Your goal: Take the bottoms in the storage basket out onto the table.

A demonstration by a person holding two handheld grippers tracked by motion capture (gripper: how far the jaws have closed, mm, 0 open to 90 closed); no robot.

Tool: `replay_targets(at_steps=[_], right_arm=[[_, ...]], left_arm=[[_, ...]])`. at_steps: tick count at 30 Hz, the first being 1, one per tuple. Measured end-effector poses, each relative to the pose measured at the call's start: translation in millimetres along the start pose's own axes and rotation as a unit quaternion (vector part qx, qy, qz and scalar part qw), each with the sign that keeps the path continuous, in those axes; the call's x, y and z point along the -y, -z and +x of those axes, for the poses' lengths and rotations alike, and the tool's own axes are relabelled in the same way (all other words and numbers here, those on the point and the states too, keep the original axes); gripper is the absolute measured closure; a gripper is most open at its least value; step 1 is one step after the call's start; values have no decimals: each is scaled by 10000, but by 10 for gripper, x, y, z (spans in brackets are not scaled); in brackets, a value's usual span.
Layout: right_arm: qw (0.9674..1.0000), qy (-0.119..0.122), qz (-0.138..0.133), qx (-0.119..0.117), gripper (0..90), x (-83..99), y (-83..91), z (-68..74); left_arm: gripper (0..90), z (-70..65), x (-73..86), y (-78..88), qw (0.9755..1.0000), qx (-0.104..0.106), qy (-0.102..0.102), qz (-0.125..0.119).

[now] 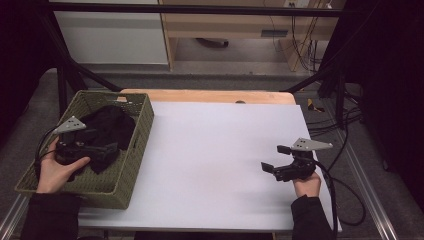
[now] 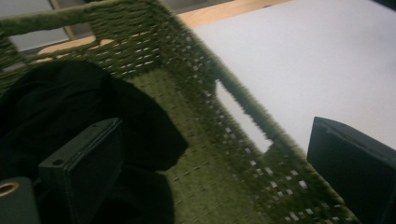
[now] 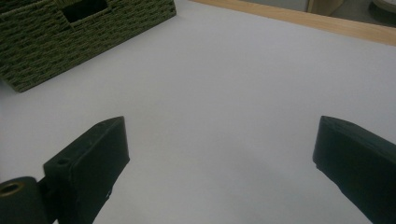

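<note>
A green woven basket (image 1: 136,159) stands at the table's left edge with a black cloth (image 1: 109,124) bunched inside it. A hand holds my left gripper (image 1: 111,149) inside the basket, just above the cloth's near part. In the left gripper view the gripper (image 2: 219,172) is open, with the cloth (image 2: 60,107) by one jaw and the basket wall (image 2: 224,140) running between the jaws. My right gripper (image 1: 275,158) is open over the bare white sheet at the right, pointing left. Nothing lies between its jaws in the right gripper view (image 3: 219,168).
A white sheet (image 1: 215,150) covers the table, with a wooden strip (image 1: 210,95) showing at the far edge. The basket (image 3: 70,37) is far off in the right gripper view. Cables (image 1: 345,117) hang off the right side, and black frame bars (image 1: 62,85) stand behind the basket.
</note>
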State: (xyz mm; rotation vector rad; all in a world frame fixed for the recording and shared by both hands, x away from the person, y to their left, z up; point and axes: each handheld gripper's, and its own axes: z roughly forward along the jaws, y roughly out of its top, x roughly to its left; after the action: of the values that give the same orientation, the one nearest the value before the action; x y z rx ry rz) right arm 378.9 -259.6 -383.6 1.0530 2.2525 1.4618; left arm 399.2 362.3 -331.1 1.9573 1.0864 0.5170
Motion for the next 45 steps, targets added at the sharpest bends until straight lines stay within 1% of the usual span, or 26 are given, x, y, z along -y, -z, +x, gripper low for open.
replay_targets(at_steps=[2, 3, 4, 5, 7, 10, 11, 12, 13, 16, 17, 18, 21, 24, 25, 27, 30, 32, 36, 39, 41, 42, 43, 44, 45], right_arm=[[10000, 25, 12, 0, 40, 2, -9, 0], [10000, 25, 12, 0, 40, 2, -9, 0], [10000, 18, 21, 1, 40, 3, -13, -1], [10000, 18, 21, 1, 40, 3, -13, -1], [10000, 30, 24, 6, 40, 4, -15, 1], [10000, 33, 28, 8, 40, 4, -17, 1], [10000, 25, 29, 14, 40, 4, -14, 1], [10000, 27, 30, 11, 40, 4, -11, 0], [10000, 29, 26, 17, 40, 3, -9, 0], [10000, 32, 22, 25, 40, 3, -8, -2], [10000, 33, 40, 39, 40, 4, -8, -3], [10000, 33, 40, 39, 40, 4, -8, -3], [10000, 40, 56, 30, 40, 5, -19, 0], [10000, 44, 62, 30, 40, 6, -22, 1], [10000, 39, 65, 34, 40, 6, -24, -2], [10000, 35, 68, 48, 40, 8, -24, 0], [10000, 49, 56, 28, 40, 6, -20, 2], [10000, 43, 45, 22, 40, 5, -19, 2], [10000, 42, 61, 39, 40, 6, -21, -1], [10000, 53, 57, 25, 40, 6, -21, 2], [10000, 41, 65, 30, 40, 7, -22, 1], [10000, 42, 71, 28, 40, 7, -23, 1], [10000, 55, 63, 35, 40, 7, -25, 2], [10000, 47, 62, 32, 40, 7, -24, 2], [10000, 47, 62, 32, 40, 7, -24, 2]], left_arm=[[37, 70, 13, -7, 9999, -116, 41, 61], [36, 70, 13, -7, 9999, -116, 41, 61], [36, 116, 22, -11, 9998, -174, 59, 102], [36, 116, 22, -11, 9998, -174, 59, 102], [36, 169, 36, -21, 9996, -229, 103, 122], [35, 196, 41, -25, 9996, -236, 112, 139], [35, 210, 44, -28, 9996, -226, 86, 129], [35, 220, 42, -27, 9996, -217, 84, 171], [35, 242, 49, -20, 9995, -235, 51, 194], [35, 261, 52, -20, 9995, -242, 52, 209], [35, 281, 48, -26, 9993, -285, 35, 258], [35, 281, 48, -26, 9993, -285, 35, 258], [36, 309, 2, -41, 9987, -361, 12, 370], [36, 323, -31, -53, 9983, -396, -22, 416], [36, 350, -62, -76, 9982, -397, 37, 451], [36, 369, -73, -90, 9981, -397, 68, 468], [37, 414, -97, -134, 9969, -544, 137, 546], [37, 443, -105, -164, 9963, -614, 115, 587], [40, 511, -106, -228, 9946, -791, 172, 646], [40, 558, -90, -285, 9933, -929, 136, 674], [42, 589, -77, -325, 9923, -989, 167, 720], [45, 606, -70, -342, 9919, -1004, 151, 765], [47, 639, -50, -381, 9907, -1060, 187, 835], [47, 639, -50, -381, 9907, -1060, 187, 835], [47, 657, -38, -400, 9900, -1089, 212, 869]])
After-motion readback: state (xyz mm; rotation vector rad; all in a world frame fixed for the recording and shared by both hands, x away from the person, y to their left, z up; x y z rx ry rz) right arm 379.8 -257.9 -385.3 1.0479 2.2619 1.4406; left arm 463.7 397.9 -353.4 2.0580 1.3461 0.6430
